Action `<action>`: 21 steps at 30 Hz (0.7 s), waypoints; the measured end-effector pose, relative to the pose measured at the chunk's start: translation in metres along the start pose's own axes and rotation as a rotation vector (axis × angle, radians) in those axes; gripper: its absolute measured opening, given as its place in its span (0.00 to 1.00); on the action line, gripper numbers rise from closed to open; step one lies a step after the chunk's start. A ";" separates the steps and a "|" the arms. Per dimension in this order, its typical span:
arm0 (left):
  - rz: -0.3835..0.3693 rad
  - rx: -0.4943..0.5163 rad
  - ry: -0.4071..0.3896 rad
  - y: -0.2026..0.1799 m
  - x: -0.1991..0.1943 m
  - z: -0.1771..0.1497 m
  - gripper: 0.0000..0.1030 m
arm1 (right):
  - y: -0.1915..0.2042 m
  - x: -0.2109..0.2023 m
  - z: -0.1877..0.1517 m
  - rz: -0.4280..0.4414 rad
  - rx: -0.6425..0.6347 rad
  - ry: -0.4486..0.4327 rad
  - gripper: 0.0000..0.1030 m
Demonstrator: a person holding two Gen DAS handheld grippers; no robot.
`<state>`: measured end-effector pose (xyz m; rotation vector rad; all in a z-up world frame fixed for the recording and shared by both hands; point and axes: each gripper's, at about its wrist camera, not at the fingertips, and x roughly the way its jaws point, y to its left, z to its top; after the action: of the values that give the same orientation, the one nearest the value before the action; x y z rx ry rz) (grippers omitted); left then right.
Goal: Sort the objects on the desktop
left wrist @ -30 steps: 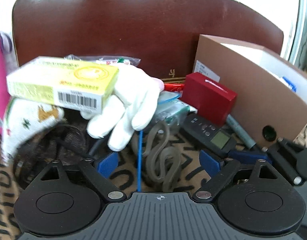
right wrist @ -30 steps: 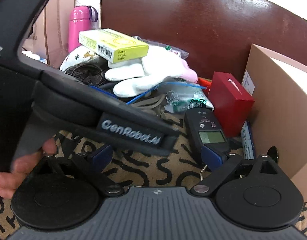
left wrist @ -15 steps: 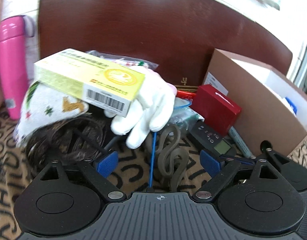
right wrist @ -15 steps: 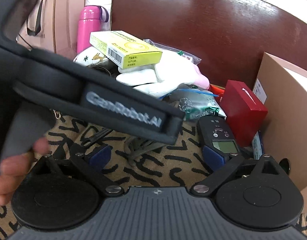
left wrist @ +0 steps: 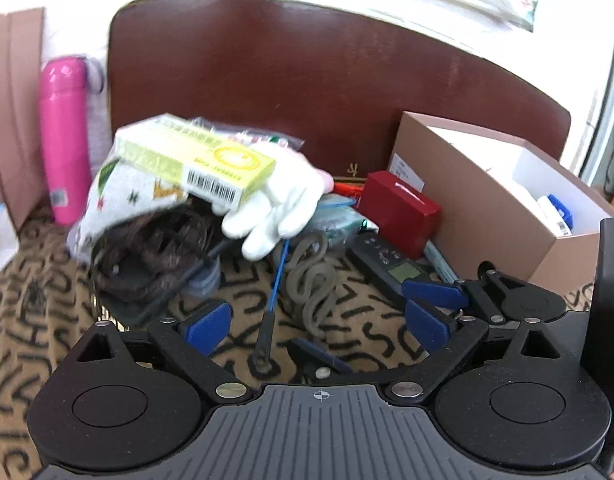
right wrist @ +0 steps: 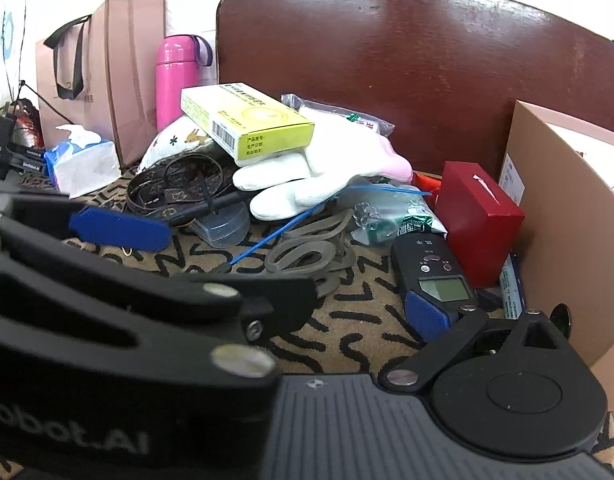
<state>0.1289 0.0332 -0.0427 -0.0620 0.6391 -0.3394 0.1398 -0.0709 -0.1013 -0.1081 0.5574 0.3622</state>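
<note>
Left wrist view had pulled back: left gripper [left wrist: 317,326], fingers spread and empty, now stood short of the yellow cardboard box [left wrist: 199,160]; right gripper [left wrist: 435,306] unclear.

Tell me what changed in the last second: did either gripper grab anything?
No grab. The left gripper pulled back from the pile, so the pink bottle now shows in its view; it is open and empty. The right gripper moved forward, beside the left one, nearing the meter; nothing shows between its fingers. The yellow box, white glove and red box stayed put.
</note>
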 end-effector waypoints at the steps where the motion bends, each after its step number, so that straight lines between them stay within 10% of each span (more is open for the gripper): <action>1: -0.003 -0.016 0.003 0.002 -0.002 -0.002 0.97 | 0.000 -0.001 -0.001 -0.003 -0.005 0.000 0.96; 14: 0.063 -0.078 0.017 0.024 -0.005 -0.001 0.96 | 0.010 0.020 0.007 0.049 -0.024 0.003 0.95; 21: 0.236 -0.085 0.003 0.042 -0.039 -0.018 0.97 | 0.010 0.018 0.003 0.056 -0.026 0.015 0.95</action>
<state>0.1013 0.0864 -0.0413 -0.0666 0.6565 -0.0843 0.1521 -0.0550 -0.1084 -0.1208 0.5715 0.4238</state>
